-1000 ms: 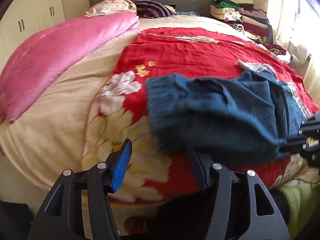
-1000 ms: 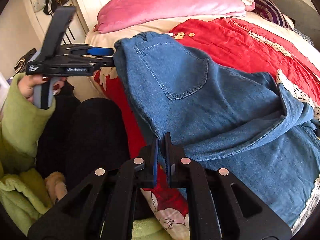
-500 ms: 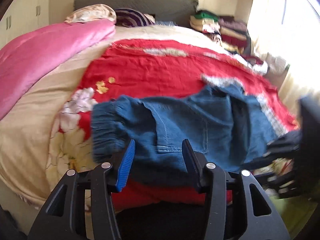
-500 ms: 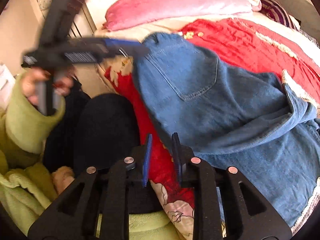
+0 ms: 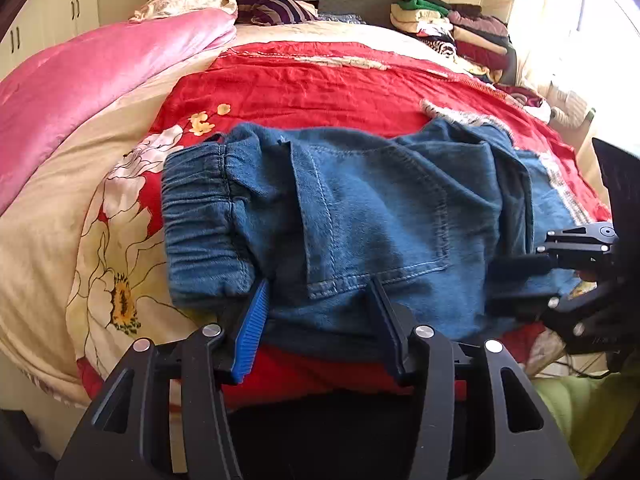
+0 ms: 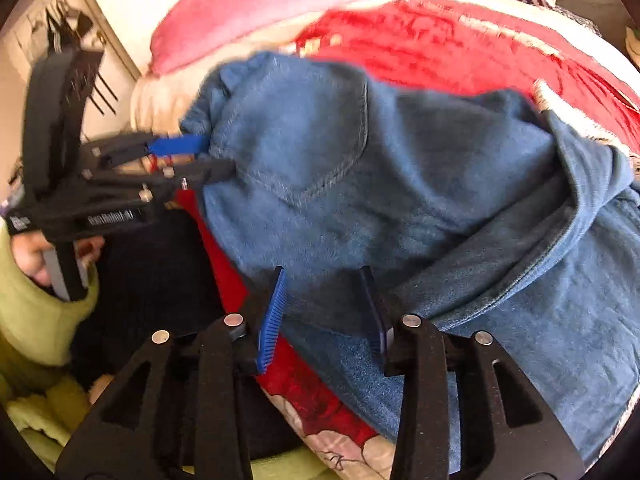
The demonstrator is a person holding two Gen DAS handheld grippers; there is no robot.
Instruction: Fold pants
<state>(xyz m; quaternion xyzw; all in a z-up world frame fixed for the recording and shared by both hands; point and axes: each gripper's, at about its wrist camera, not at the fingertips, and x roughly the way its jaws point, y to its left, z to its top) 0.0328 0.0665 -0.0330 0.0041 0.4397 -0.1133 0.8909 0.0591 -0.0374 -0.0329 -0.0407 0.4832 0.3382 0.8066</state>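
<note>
Through my left wrist camera I see the pants (image 5: 360, 216), blue denim, lying across the near edge of the bed on the red floral bedspread (image 5: 320, 84), the elastic waistband (image 5: 200, 220) bunched at the left and a back pocket facing up. My left gripper (image 5: 320, 312) has its fingers spread wide, the near hem of the denim sitting between them but not pinched. At the right edge my right gripper (image 5: 520, 280) reaches in low against the fabric. A pink quilt (image 5: 92, 80) lies well off to the left and a pile of folded clothes (image 5: 452, 28) sits at the far corner

Through my right wrist camera, somewhat blurred, the pants (image 6: 400, 184) fill the middle, one layer draped over another with a loose flap hanging to the right. My right gripper (image 6: 324, 312) is also apart, fingers straddling the near edge without gripping. My left gripper (image 6: 192, 156) shows at the left, blue pad touching the waistband corner

I judge the fold about half done: the pants look doubled over once, but the layers are crooked and rumpled, so squaring the edges and at least one more fold remain
</note>
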